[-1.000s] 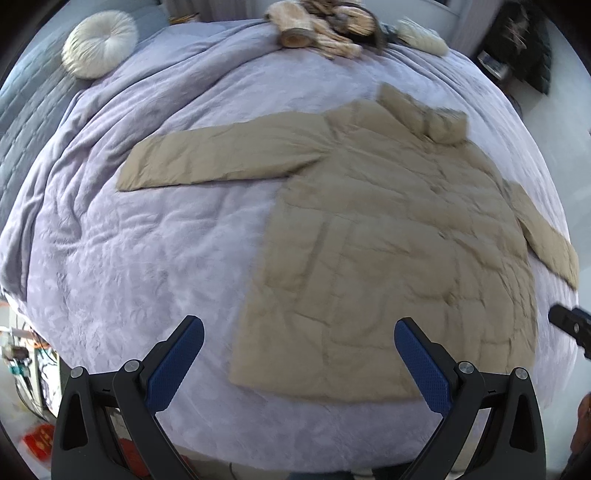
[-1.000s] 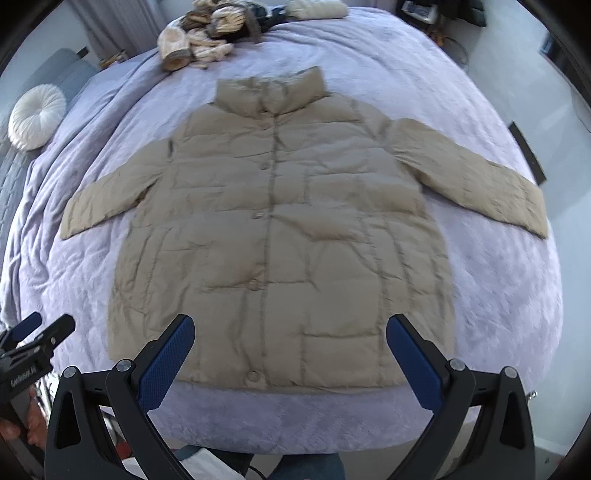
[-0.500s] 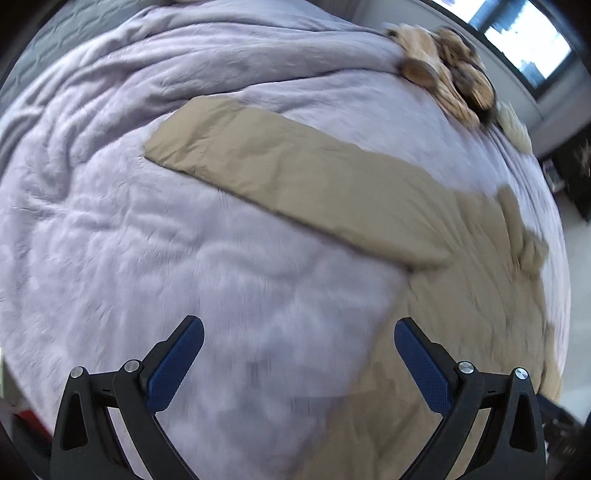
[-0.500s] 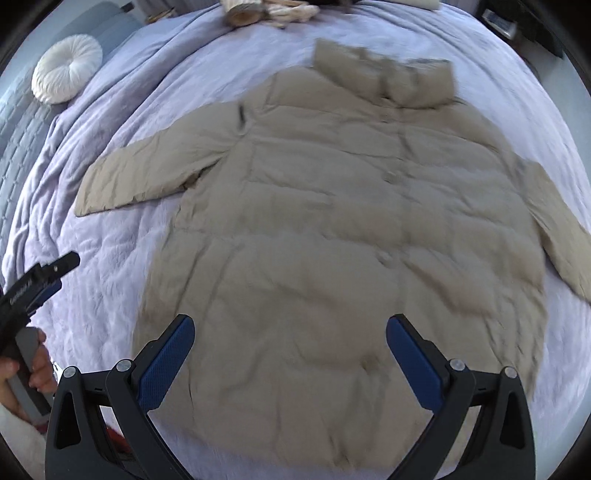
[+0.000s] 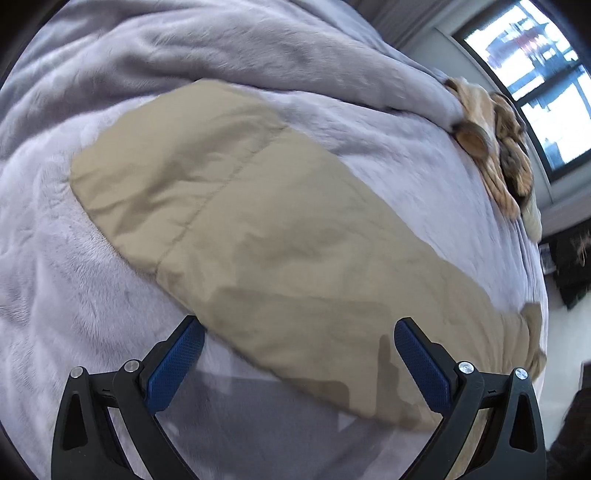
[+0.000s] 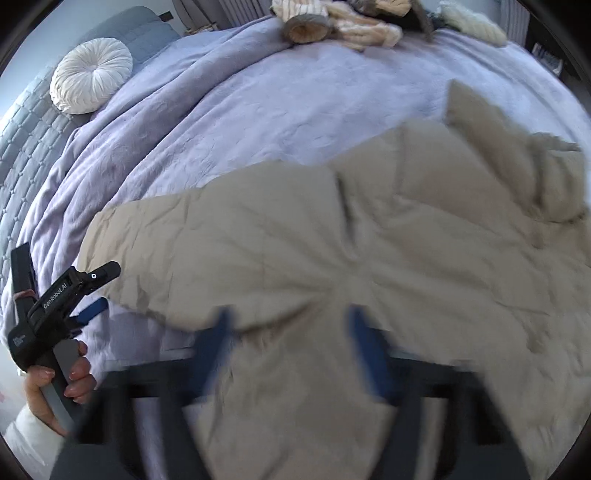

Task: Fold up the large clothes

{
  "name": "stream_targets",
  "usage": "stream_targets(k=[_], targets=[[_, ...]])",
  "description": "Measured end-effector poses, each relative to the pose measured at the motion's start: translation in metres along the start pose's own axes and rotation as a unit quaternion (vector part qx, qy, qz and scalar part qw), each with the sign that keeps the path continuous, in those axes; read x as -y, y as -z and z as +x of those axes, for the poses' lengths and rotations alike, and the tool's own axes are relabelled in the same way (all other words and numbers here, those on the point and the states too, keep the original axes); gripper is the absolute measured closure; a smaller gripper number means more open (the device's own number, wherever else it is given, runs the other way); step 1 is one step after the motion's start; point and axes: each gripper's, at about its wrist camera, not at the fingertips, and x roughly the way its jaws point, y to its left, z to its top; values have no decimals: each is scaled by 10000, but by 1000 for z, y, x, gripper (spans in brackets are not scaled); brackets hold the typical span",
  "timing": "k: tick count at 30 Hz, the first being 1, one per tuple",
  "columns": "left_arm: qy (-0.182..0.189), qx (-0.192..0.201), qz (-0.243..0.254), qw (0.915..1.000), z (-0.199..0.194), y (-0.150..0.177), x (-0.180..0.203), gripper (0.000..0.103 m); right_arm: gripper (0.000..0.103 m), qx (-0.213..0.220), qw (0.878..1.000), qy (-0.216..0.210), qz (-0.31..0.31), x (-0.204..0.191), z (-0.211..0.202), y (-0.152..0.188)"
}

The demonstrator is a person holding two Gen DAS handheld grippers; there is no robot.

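Note:
A beige padded coat (image 6: 388, 258) lies flat, front up, on a lilac bed cover (image 6: 258, 103). Its left sleeve (image 5: 258, 229) stretches across the left wrist view, cuff at the upper left. My left gripper (image 5: 299, 354) is open, close above the sleeve's lower edge, empty. It also shows in the right wrist view (image 6: 74, 288), held in a hand beside the cuff. My right gripper (image 6: 291, 332) is blurred, its jaws apart but narrower than before, low over the coat near the armpit. I cannot tell if it touches the cloth.
A round white cushion (image 6: 90, 75) lies by the grey quilted headboard (image 6: 26, 122). A heap of tan and cream clothes (image 6: 343, 22) sits at the far edge of the bed, also in the left wrist view (image 5: 495, 147). A window (image 5: 535, 74) is beyond.
Both grippers have moved down and left towards the coat's left sleeve. The sleeve now fills the left view. The right gripper's jaws have come closer together and are blurred.

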Motion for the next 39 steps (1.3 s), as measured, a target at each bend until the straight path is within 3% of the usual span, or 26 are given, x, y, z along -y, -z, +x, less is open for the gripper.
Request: stream_targets(k=[1,5,6,7,8,9,10,15,22,27,33,35,38,39], targets=[[9,34,-48,10000,3,-1,-2,0,80,-12,10000,-55,72,2,9,-1],[-98,202,-19,9997,9,-7,3,4,83,41,10000,-13,71,4,34,-2],[-195,269,17,9994,10,-8,6,19,83,12,10000,11,87,5,39,-1],[-307,311,64,9990,11,-9,9,42,83,-13,9999,6,134,8,44,-1],[-323,311,80,9990,11,-10,10,52,83,-34,9998,-13,195,10,47,0],[-200,311,77,9993,12,-12,11,78,84,-50,9997,-40,243,12,50,0],[109,275,71,9995,12,-14,12,95,84,-62,9996,-72,283,14,51,0],[248,494,789,9954,-11,-14,45,96,86,-92,9989,-163,429,26,56,2],[1031,875,1888,9727,-69,5,136,96,87,-11,9978,-303,593,37,54,11],[1544,868,2751,9450,-91,49,223,96,87,43,9911,-868,1011,60,20,20],[1712,655,3875,9035,-73,150,338,96,87,512,9875,-618,1360,127,-54,59],[1596,587,4148,8939,-60,183,362,96,87,653,9852,-440,1522,158,-77,79],[1149,442,4746,8716,-26,241,401,96,87,788,9803,-87,1808,208,-110,110],[929,347,5010,8597,-13,266,414,96,87,802,9793,-28,1858,221,-117,114]])
